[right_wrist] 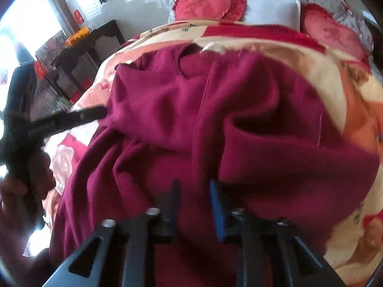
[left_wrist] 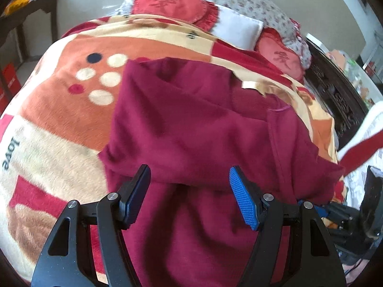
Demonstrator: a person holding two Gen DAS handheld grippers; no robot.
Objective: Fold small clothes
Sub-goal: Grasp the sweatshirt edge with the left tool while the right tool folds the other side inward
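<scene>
Your left gripper is gaping over the fuzzy maroon garment; your right gripper is hovering part-open at 6 o'clock on the plush blanket.

Home bedroom, bed with fleece blanket, red pillows

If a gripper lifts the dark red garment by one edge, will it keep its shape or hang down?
The dark red garment will probably hang down: it already lies in soft folds on the blanket. Its fuzzy surface probably grips well, not slippery.
</scene>
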